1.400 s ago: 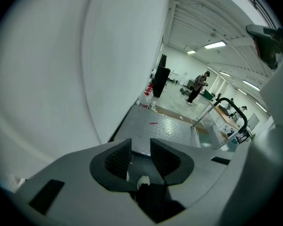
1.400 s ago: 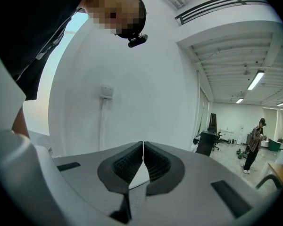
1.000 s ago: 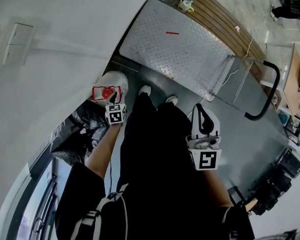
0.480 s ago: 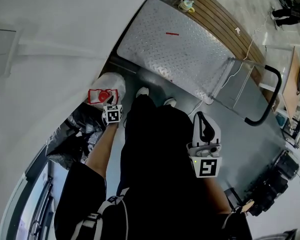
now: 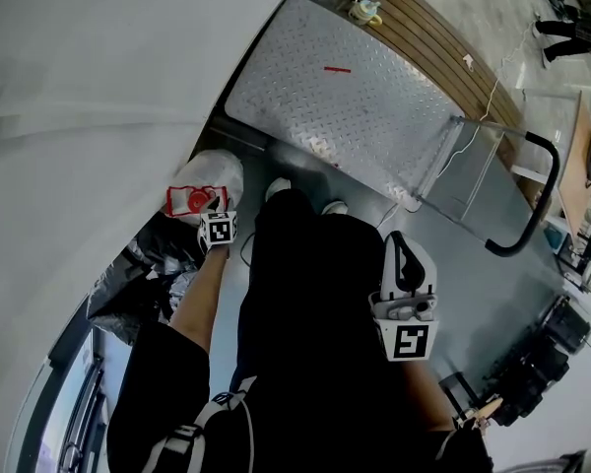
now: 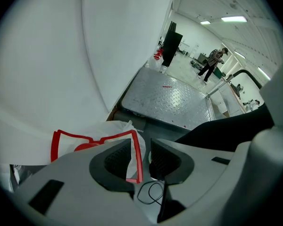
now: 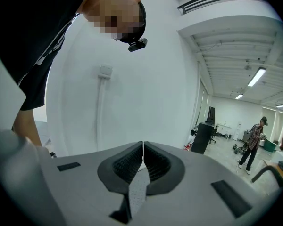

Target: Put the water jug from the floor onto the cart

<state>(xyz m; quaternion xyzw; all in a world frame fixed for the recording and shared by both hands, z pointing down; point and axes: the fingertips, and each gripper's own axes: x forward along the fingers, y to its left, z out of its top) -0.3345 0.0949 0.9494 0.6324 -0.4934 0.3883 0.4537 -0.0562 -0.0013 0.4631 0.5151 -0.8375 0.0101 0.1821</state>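
Now our left hand-held gripper (image 6: 141,150) hangs spread over water jug (image 5: 207,177) on floor by wall, near cart (image 5: 345,82). Right hand-held gripper (image 7: 143,149) pressed together, empty. Risk: we pinch only red-edged plastic (image 6: 70,142); it tears, jug drops.

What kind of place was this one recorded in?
Probably a large open workshop or lab hall: a diamond-plate platform cart stands by a white wall, ceiling strip lights run over a wide open floor, and chairs sit far off.
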